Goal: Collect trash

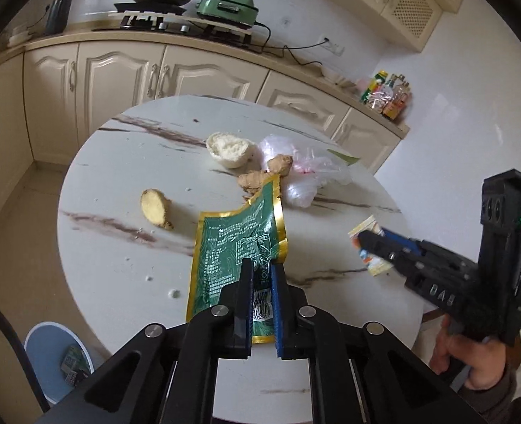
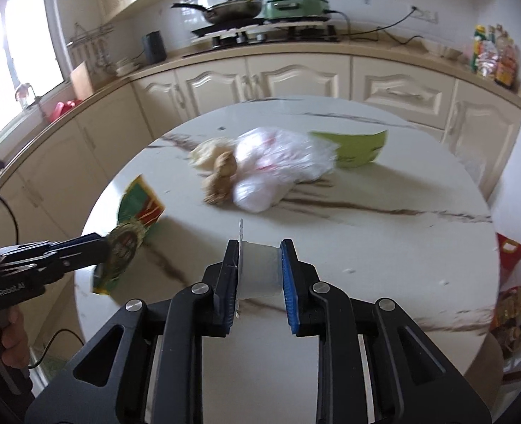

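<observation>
The left tongs [image 1: 262,275] were clamped on the lower part of a green, gold-edged foil packet [image 1: 241,243], whose free end rose ahead of them above the round marble bench [image 1: 119,183]. The right tongs [image 2: 260,265] pinched a small white plastic cup [image 2: 260,270] between their pads. Beyond both tongs lay ginger pieces [image 1: 264,175], a halved bun [image 1: 228,150] and a crumpled plastic bag [image 2: 281,169].

Green gold-edged wrapper [image 1: 241,243], marble-veined table [image 1: 126,162]
</observation>
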Motion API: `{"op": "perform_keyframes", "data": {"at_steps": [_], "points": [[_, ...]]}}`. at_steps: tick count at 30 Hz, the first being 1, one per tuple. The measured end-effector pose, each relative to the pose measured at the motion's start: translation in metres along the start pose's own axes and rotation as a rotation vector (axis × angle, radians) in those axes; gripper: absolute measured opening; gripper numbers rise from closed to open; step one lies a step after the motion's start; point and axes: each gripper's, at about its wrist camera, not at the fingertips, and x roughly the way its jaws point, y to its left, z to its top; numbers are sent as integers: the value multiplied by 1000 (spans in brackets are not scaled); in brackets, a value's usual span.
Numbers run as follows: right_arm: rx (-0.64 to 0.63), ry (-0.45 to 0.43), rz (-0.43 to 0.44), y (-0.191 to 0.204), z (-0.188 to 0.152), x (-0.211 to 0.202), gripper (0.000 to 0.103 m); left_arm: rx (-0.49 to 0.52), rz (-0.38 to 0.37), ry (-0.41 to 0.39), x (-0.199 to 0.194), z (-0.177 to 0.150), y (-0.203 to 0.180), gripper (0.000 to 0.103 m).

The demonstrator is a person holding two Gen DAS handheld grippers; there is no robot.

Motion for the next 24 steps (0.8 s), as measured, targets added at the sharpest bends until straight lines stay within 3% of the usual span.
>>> {"op": "perform_keyframes", "data": {"at_steps": [2, 8, 10, 11, 12, 13, 14, 16, 20, 24], "points": [[-10, 7, 26, 8, -3, 4, 22, -17, 14, -11, -3, 0, 0, 0], [-32, 17, 82, 31, -8, 11, 22, 6, 4, -54, -15, 2, -8, 0], [-40, 23, 78, 35, -8, 13, 22, 12, 33, -52, -17, -1, -6, 0], [-35, 23, 81, 35, -8, 13, 22, 19, 85, -48, -20, -4, -4, 2], [-32, 23, 86, 34, -8, 13, 22, 42, 129, -42, -19, -6, -5, 6], [-30, 24, 90, 34, -8, 13, 22, 64, 155, -38, -20, -7, -4, 22], [-32, 28, 90, 34, -10, 13, 22, 85, 181, -32, -18, -9, -6, 50], [-29, 37, 90, 34, -11, 16, 22, 89, 203, -35, -11, -12, -11, 70], [-19, 58, 94, 34, -17, 24, 22, 105, 219, 42, 18, -14, -17, 69], [-14, 69, 94, 35, -21, 29, 22, 134, 280, 88, 48, -14, -22, 69]]}}
